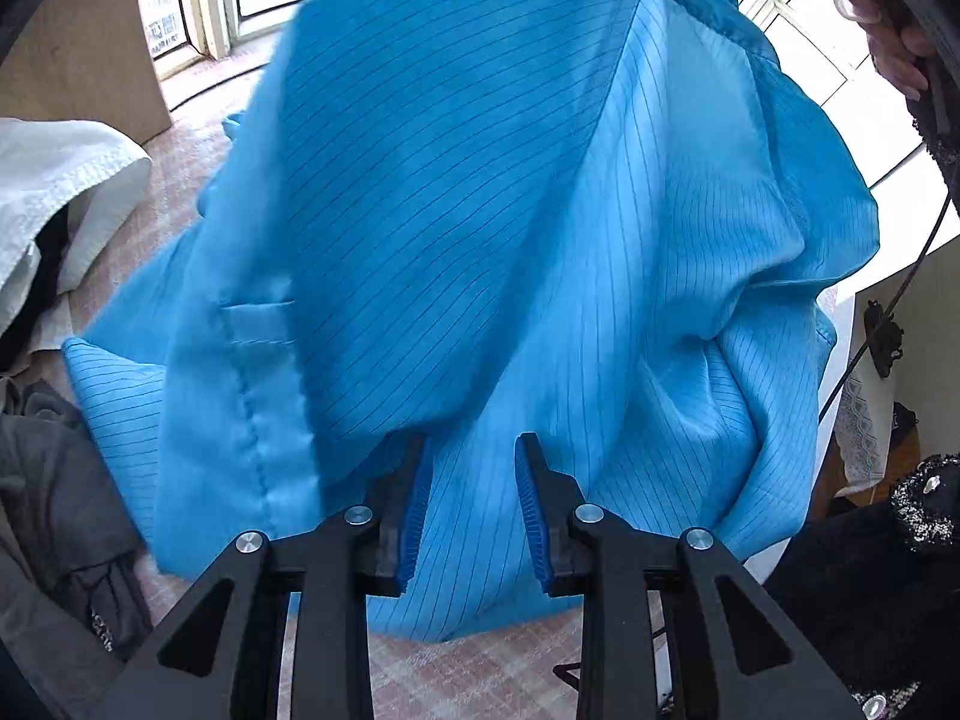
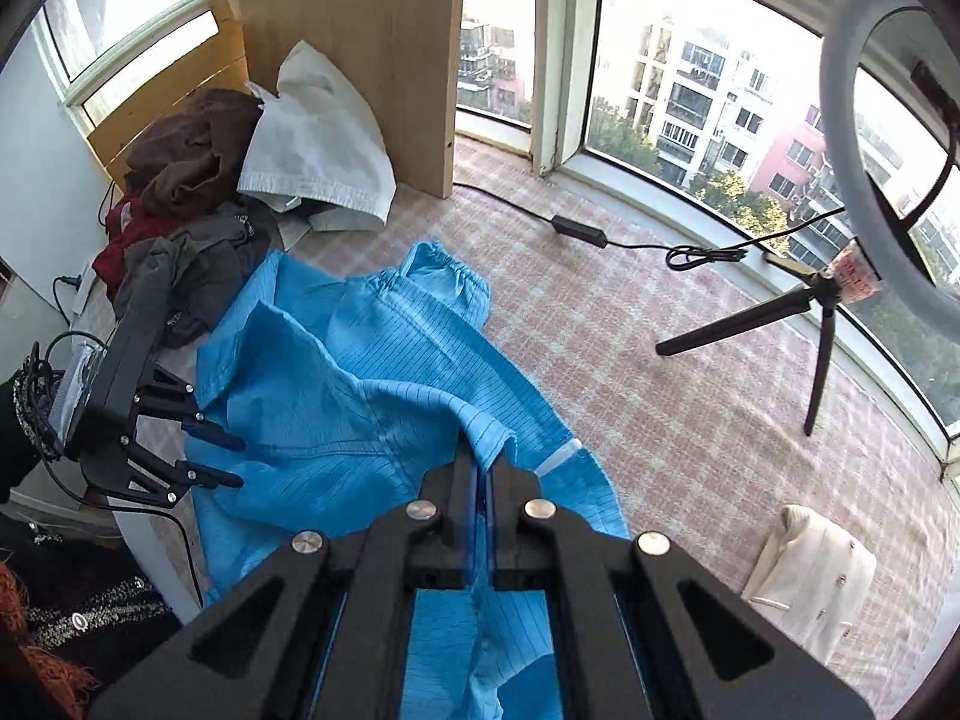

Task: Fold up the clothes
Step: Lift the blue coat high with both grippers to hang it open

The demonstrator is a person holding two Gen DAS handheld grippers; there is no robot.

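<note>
Right claw [image 2: 483, 468]: jaws closed tight on a fold of the blue garment [image 2: 360, 396], cloth pinched between the pads and hanging below them. No earlier picture to compare.

Left claw [image 1: 471, 450]: jaws partly apart, narrow gap. In the left wrist view blue cloth fills the gap behind the fingers, but the pads do not appear to press it. In the right wrist view the same claw [image 2: 231, 462] sits at the garment's left edge, fingertips on or just over the cloth; contact cannot be told.

Garment: blue with thin dark stripes, lifted at the right claw, the rest draped down onto the checked pink-and-white surface [image 2: 660, 420]. Elastic cuff [image 2: 444, 270] lies at the far end.

Surroundings:
- Clothes pile [image 2: 180, 228] (brown, red, grey) just left of the garment, touching its edge.
- White bag [image 2: 318, 144] behind the pile, against a wood panel [image 2: 354, 48].
- Ring light [image 2: 852, 90] on a tripod [image 2: 822, 330], well to the right.
- Power brick [image 2: 579, 231] and cable near the window [image 2: 690, 90].
- White jacket [image 2: 810, 576] at lower right, apart from the garment.
- Person's hand [image 1: 888, 42] at the upper right of the left wrist view.
</note>
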